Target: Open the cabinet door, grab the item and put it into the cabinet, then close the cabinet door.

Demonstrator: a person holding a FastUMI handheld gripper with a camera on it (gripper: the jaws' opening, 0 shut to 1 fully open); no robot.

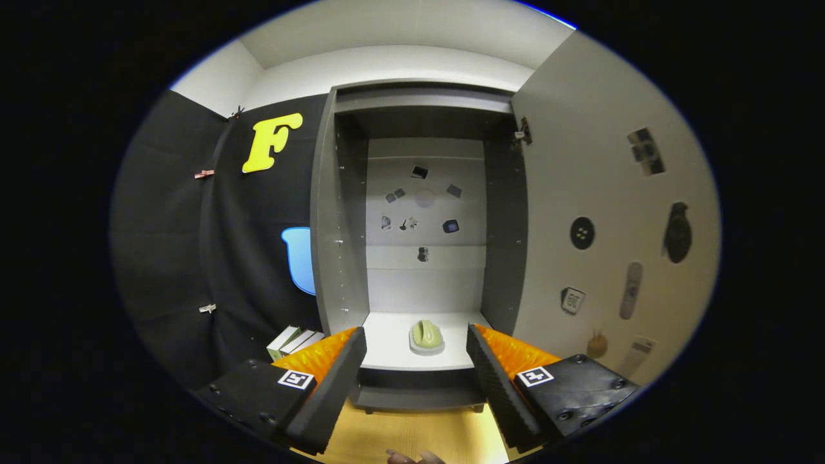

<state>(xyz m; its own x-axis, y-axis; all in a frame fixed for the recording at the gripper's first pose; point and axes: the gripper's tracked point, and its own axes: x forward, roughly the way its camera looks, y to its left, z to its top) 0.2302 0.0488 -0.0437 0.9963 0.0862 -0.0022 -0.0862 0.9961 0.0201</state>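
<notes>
Cabinet shelf (387, 351) — green item (426, 335) resting on it

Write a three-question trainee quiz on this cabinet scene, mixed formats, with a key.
1. True or false: the cabinet door is shut.
2. The green item rests: A) on the cabinet's bottom shelf, B) between the fingers, C) on the wooden surface.
3. Fill in: the hand-held gripper is ____, holding nothing.

Key: 1 false; 2 A; 3 open.
</notes>
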